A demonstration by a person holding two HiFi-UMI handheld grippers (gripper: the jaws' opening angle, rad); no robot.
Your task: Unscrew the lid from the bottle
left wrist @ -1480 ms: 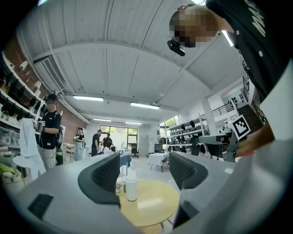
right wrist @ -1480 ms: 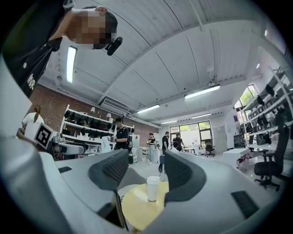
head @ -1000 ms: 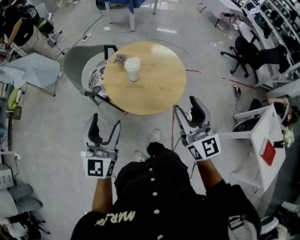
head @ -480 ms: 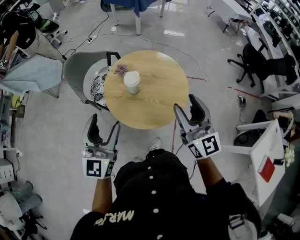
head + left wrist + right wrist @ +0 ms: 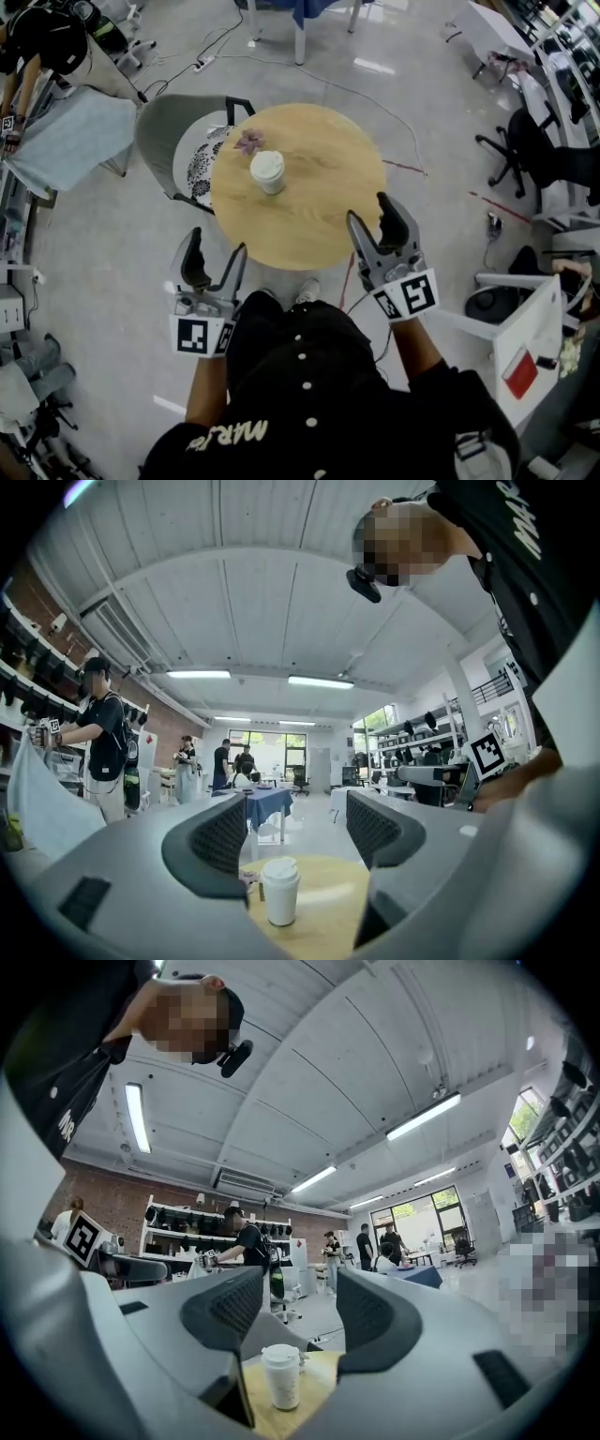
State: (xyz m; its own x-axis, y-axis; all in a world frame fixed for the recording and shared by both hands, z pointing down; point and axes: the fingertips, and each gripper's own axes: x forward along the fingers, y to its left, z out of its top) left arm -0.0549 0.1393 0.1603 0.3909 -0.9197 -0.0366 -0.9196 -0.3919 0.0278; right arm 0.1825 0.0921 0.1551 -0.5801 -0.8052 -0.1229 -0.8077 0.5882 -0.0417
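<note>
Fingers [image 5: 194, 264] of left gripper [image 5: 217, 246], right gripper [image 5: 369, 212] spread, empty — bottle [image 5: 267, 172] well ahead on table [image 5: 323, 192].

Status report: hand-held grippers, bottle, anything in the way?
Left hand-held gripper open, empty; right hand-held gripper same. Bottle upright on table, lid on, untouched. Nothing blocking the approach.

Head camera looks steeply down; left tool [image 5: 217, 246] and right tool [image 5: 370, 208] cameras face level from the near side, sharing bench [image 5: 319, 225] and bottle [image 5: 267, 172].
</note>
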